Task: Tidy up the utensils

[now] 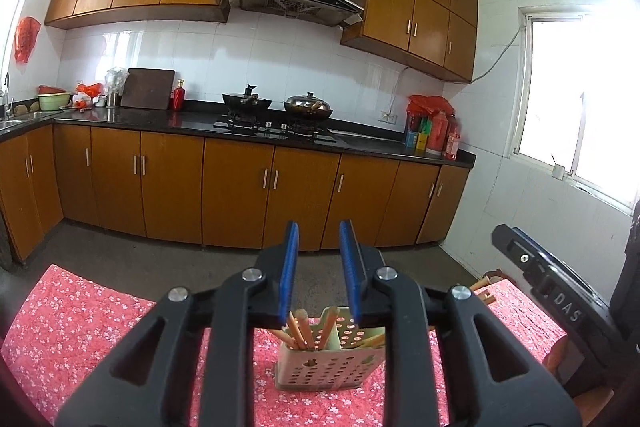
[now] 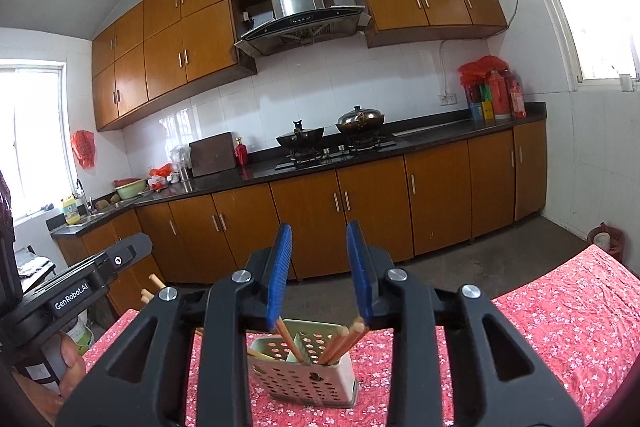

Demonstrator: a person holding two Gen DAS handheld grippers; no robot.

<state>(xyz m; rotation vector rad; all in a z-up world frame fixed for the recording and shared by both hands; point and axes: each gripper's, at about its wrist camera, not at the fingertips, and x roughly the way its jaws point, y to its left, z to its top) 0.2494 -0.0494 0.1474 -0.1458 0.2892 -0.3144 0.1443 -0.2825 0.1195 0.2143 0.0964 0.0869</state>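
Note:
A pale perforated utensil holder (image 1: pixel 328 367) stands upright on the red flowered tablecloth (image 1: pixel 80 327) with several wooden chopsticks (image 1: pixel 300 329) leaning in it. My left gripper (image 1: pixel 319 233) is open and empty, raised above and behind the holder. In the right wrist view the same holder (image 2: pixel 312 375) holds chopsticks (image 2: pixel 344 341) in two compartments. My right gripper (image 2: pixel 319 233) is open and empty above it. The right gripper's body (image 1: pixel 560 291) shows at the right of the left view; the left gripper's body (image 2: pixel 80 291) shows at the left of the right view.
More wooden sticks (image 1: pixel 482 287) poke up past the table's far right corner, also seen in the right wrist view (image 2: pixel 154 285). Beyond the table is bare floor (image 1: pixel 200 263), then brown cabinets and a dark counter (image 1: pixel 360 141) with two woks.

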